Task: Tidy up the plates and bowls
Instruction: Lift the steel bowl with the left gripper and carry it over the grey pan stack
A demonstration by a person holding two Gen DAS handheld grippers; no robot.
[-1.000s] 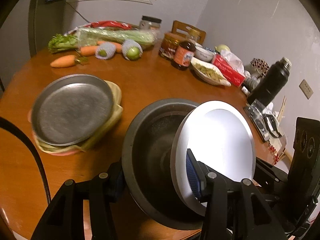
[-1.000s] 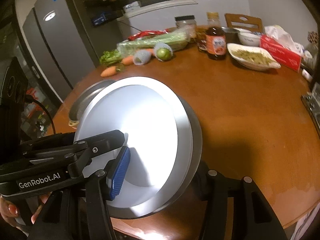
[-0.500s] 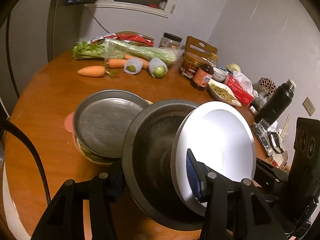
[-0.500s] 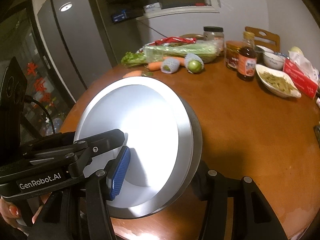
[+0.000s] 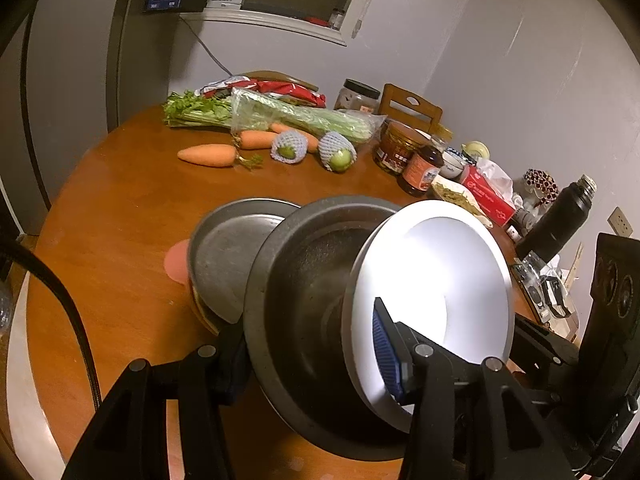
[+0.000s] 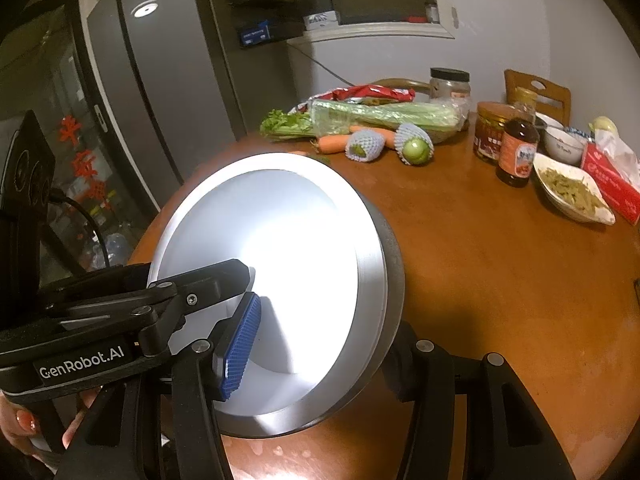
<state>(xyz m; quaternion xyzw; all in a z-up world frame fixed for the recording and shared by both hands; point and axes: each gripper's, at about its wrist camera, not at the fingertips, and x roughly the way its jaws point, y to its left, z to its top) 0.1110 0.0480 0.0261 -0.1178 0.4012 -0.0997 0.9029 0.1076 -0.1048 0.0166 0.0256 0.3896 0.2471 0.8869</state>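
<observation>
Clamped in the left gripper [image 5: 308,360]: a nested pair of bowls, tipped up on edge above the near side of the wooden table [image 5: 120,208]. Left finger outside the dark metal bowl [image 5: 304,300], blue-padded right finger [image 5: 384,356] inside the white bowl [image 5: 440,280]. Same pair pinched by the right gripper [image 6: 320,348] too, blue pad against the white inner wall, other finger behind the dark outer wall. Both sets of fingers closed onto the stacked walls, not spread free.

White bowl glossy and brightly lit, with a silvery rim, seated in the larger one. Dark bowl dull grey, with a speckled, worn inside.

Just beyond, to the left, a grey metal plate [image 5: 224,248] topping a low stack, with a pink plate [image 5: 176,260] peeking out underneath; near edge hidden behind the dark bowl.

Farther back, two carrots [image 5: 208,155], two green fruits in foam nets [image 5: 338,152] and bagged celery [image 5: 304,118]. At far right, a sauce bottle [image 6: 518,152], a jar [image 6: 490,132], and a white dish [image 6: 572,196] filled with greenish strips. Small white bowl [image 6: 564,144] behind it, contents impossible to tell. Red tissue box [image 6: 612,184] beside the dish.
</observation>
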